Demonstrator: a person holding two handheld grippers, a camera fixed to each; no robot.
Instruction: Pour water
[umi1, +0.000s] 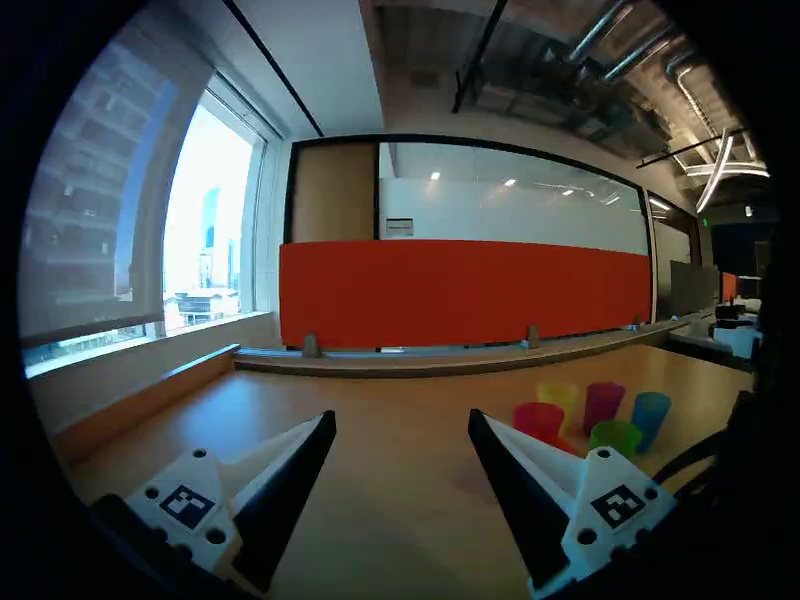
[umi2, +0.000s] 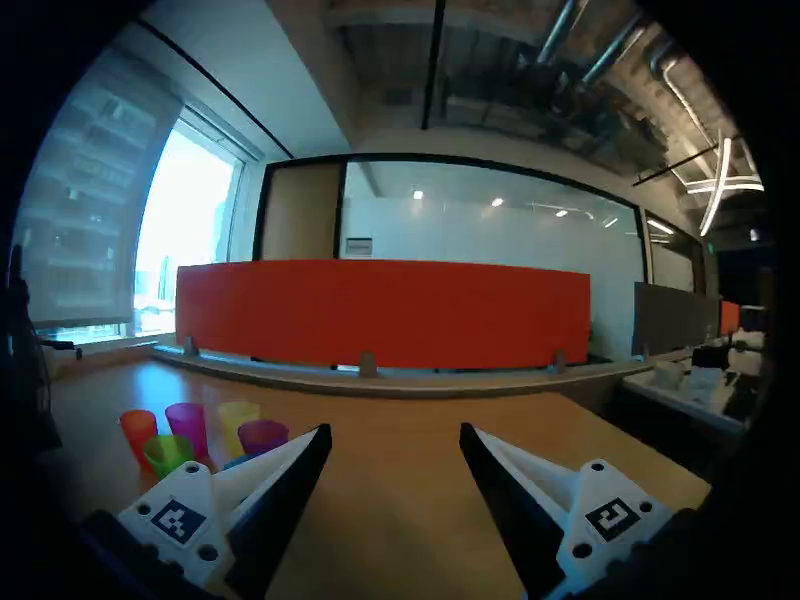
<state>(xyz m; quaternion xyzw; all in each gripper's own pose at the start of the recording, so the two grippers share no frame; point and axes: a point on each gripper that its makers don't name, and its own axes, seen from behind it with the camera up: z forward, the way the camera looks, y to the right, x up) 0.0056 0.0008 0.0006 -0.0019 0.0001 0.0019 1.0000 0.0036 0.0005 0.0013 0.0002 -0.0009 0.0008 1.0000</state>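
Hovering above the wooden surface (umi1: 380, 395), the left tool (umi1: 401, 416) and the right tool (umi2: 394, 428) each have fingers (umi1: 290, 470) spread apart, coloured cups (umi1: 603, 400) clustered nearby.

Red cup (umi1: 540, 420), yellow cup (umi1: 558, 393), magenta cup (umi1: 603, 400), blue cup (umi1: 651, 412), green cup (umi1: 615, 435). Counter (umi1: 330, 390) orange-brown wood grain. Divider panel (umi1: 460, 292) orange-red. Both left tongs (umi1: 400, 414) and right tongs (umi2: 395, 428) white, black inner faces, black-and-white square markers.

Daylight blazes through the window (umi1: 210, 240), blown out white — the desk (umi1: 400, 430) glows warm; straight lines bow toward the edges.
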